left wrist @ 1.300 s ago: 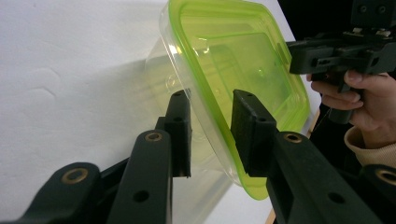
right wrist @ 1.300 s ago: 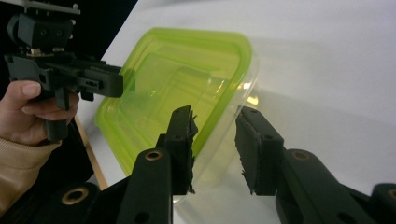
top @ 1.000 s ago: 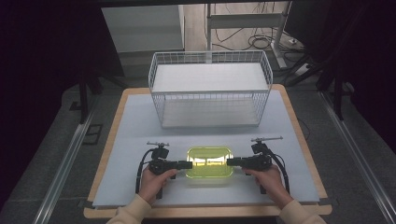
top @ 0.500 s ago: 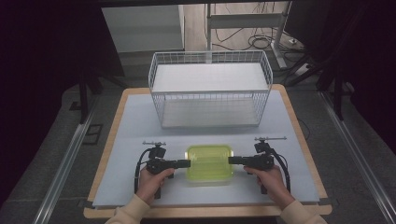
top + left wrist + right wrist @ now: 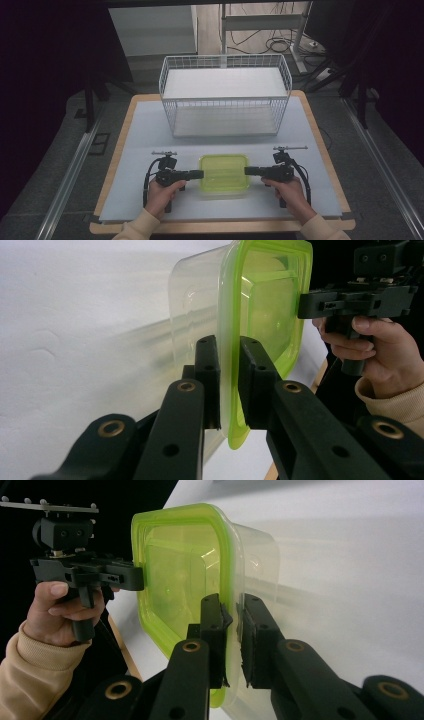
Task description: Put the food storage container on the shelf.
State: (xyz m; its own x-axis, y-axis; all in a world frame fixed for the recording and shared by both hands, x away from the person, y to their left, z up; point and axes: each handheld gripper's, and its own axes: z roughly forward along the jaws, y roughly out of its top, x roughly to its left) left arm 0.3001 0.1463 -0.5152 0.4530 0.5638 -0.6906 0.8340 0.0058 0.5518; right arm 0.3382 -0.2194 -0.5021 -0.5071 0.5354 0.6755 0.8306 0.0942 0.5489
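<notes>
Both hand-held grippers meet at one thing in the high view: the left hand-held gripper (image 5: pixel 199 174) and the right hand-held gripper (image 5: pixel 248 171) each pinch an opposite short end of the lidded plastic container (image 5: pixel 224 172), low in the frame just below centre. The container sits level, lid up, its long axis running left to right across the picture between the two tools. A white wire basket (image 5: pixel 225 95) stands well apart above it, on the same table (image 5: pixel 145 125).

Seen from the left gripper view, the jaws rise from the bottom edge and have just closed onto the container's green rim (image 5: pixel 231 390), one pad (image 5: pixel 206 365) on the clear tub side, the other on the lid side. Here the container (image 5: pixel 265 300) appears turned on edge, lid facing right of frame. The right hand-held gripper (image 5: pixel 305 302) bites the far end, at the upper right.

From the right gripper view the picture mirrors: the jaws have likewise just drawn in and clamp the rim (image 5: pixel 227 630), with the container (image 5: pixel 175 580) lid facing left and the left hand-held gripper (image 5: pixel 140 577) at the far end.

Judging by its see-through walls and bare interior, the container is probably light and fairly stiff, though thin plastic may flex and feel slick. The protruding lid rim looks the sensible hold, since the pads can bite a lip there; a two-ended grip should keep it from tipping.
</notes>
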